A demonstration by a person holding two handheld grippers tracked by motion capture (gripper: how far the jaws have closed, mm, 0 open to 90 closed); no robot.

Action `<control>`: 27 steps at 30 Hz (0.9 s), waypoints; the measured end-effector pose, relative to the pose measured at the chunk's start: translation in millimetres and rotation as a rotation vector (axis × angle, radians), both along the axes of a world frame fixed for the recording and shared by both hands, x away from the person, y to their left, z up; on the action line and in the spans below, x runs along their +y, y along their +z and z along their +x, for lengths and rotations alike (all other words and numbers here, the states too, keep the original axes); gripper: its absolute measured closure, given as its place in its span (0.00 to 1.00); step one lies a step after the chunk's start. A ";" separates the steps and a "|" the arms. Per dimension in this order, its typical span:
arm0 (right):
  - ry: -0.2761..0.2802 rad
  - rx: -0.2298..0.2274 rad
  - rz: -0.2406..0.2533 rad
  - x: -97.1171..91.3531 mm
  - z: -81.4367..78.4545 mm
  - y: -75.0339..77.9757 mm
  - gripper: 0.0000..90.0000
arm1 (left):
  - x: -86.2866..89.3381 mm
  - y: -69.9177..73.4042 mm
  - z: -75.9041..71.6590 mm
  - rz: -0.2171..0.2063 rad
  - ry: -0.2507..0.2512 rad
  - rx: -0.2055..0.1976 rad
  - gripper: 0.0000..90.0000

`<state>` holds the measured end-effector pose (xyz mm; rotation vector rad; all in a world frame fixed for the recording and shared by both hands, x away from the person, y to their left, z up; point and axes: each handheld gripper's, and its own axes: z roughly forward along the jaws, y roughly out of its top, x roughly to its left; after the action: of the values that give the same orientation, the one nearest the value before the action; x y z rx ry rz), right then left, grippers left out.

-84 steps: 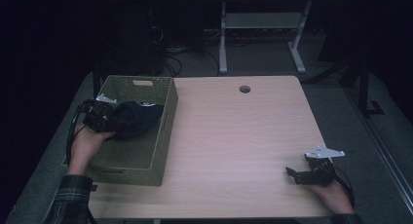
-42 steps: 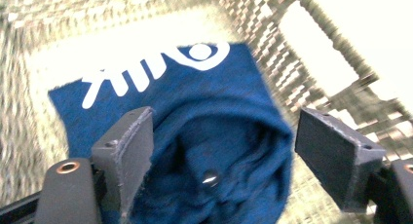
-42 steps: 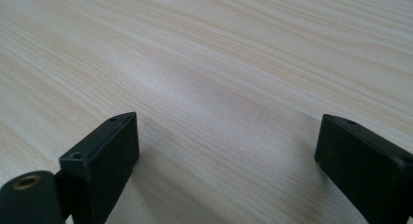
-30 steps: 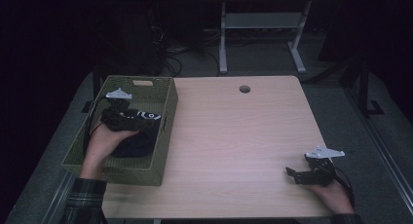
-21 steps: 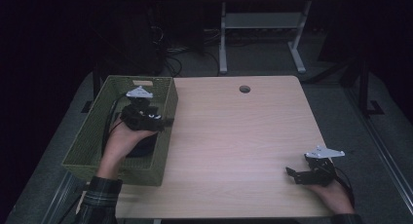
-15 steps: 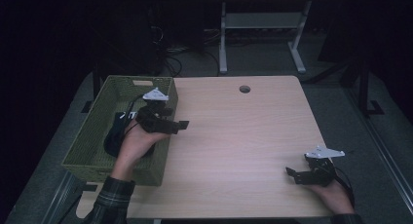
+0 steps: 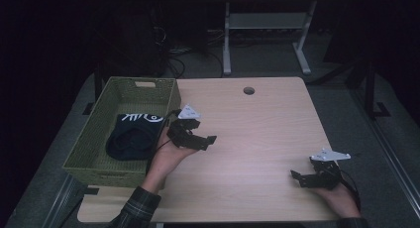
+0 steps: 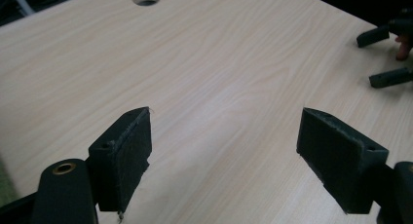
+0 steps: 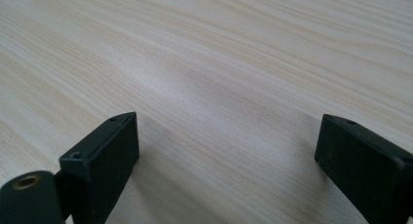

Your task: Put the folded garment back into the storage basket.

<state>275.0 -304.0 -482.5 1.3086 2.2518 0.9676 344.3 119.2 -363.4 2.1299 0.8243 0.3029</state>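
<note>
Left gripper (image 7: 198, 139) beside green basket (image 7: 89, 143) with dark cloth (image 7: 131, 136), jaws apart, empty; right gripper (image 7: 309, 177) likewise on table (image 7: 257, 124).

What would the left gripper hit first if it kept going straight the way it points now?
Probably nothing soon: the left gripper, jaws open, points across bare table. Farther along that line sits the right gripper, though depth is unclear.

From above, my table (image 7: 267, 139) sits lit while the far room falls nearly black. Both gripper views are bright and even, with soft shadows under my jaws, whose near edges blur slightly out of focus.
</note>
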 end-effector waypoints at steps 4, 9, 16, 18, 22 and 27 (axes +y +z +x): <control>0.000 0.000 0.000 0.0 0.0 0.0 0.10 | -6.4 -14.1 -3.5 0.021 -0.009 0.009 0.22; -0.001 0.000 0.000 0.1 0.0 0.0 0.10 | -8.6 -32.5 -7.8 0.029 -0.010 0.014 0.22; -0.001 0.000 0.000 0.1 0.0 0.0 0.10 | -11.9 -66.7 -11.8 0.065 -0.012 0.033 0.22; -0.001 0.000 0.000 0.1 -0.1 0.0 0.10 | -12.3 -75.3 -11.5 0.084 -0.011 0.045 0.22; 0.005 -0.002 0.000 0.3 -0.1 -0.1 0.10 | -13.2 -89.0 -11.3 0.115 -0.004 0.073 0.21; 0.008 -0.003 -0.001 0.3 0.0 -0.1 0.10 | -17.0 -99.3 -11.7 0.186 -0.017 0.065 0.19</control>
<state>274.9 -303.7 -482.6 1.2977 2.2562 0.9712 332.7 102.2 -462.8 2.3297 0.8423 0.3129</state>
